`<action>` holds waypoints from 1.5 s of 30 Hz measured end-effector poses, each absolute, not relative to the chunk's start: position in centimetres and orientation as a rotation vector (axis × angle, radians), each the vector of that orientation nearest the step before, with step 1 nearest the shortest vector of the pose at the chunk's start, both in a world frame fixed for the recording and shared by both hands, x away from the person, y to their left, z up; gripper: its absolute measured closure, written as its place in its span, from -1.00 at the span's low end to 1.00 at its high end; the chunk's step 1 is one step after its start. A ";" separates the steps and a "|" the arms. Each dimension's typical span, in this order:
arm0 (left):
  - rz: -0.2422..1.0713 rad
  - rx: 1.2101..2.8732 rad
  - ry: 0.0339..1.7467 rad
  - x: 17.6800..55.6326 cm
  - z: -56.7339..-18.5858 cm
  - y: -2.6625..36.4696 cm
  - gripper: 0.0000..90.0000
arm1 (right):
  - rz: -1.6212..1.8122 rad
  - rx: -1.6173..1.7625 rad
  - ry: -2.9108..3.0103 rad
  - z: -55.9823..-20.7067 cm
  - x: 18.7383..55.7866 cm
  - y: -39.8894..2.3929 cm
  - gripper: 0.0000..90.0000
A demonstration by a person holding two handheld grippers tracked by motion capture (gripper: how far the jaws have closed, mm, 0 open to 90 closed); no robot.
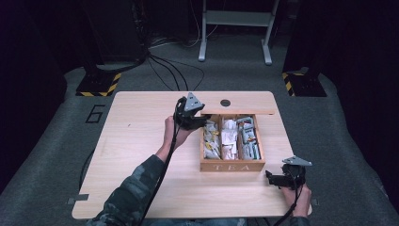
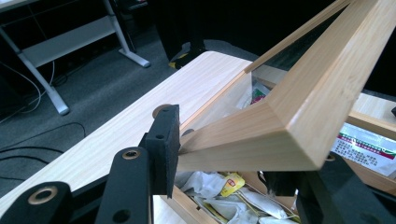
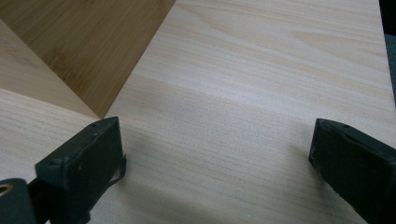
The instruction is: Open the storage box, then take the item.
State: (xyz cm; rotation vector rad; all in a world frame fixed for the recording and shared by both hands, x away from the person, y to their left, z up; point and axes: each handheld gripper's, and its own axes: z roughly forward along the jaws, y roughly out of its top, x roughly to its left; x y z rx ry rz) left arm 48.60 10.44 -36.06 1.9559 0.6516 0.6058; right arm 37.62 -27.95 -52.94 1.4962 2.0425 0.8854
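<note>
Two grippers work over a light wooden tabletop [image 1: 141, 155], with an open wooden tea box [image 1: 232, 165] between them. Toward the left of the pair, the left gripper [image 1: 200, 123] sits near the middle of the tabletop at the box's far left corner, held by a hand [image 1: 175, 134] on a camouflage sleeve [image 1: 136, 188] that comes in from the near edge. In the left gripper view its jaws are nearly closed and clamp a corner of the box's wooden lid [image 2: 289, 121], one pad [image 2: 164, 149] flat against the lid's frame; the lid is raised and tilted above the compartments. Beneath the lid lie paper tea packets [image 2: 233, 184], loosely piled. Seen from above, the box has three compartments running front to back, each filled with packets, and its front wall, lettered TEA, faces the near edge. It stands right of the tabletop's centre. Farther right, near the near right corner, the right gripper [image 1: 275, 179] rests low by the box's front right corner without touching it. In the right gripper view its jaws stand wide apart over bare wood with nothing between them.
</note>
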 end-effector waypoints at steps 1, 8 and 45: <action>0.603 1.959 0.647 48.7 -36.0 10.4 0.19 | 0.880 1.496 2.038 -53.0 37.6 -27.9 -0.95; 0.612 1.976 0.640 49.2 -35.4 10.3 0.23 | 0.877 1.498 2.038 -53.0 37.6 -27.9 -0.95; 0.577 2.001 0.623 50.0 -34.8 10.5 0.26 | 1.103 1.311 2.079 -42.3 38.3 -24.1 -0.80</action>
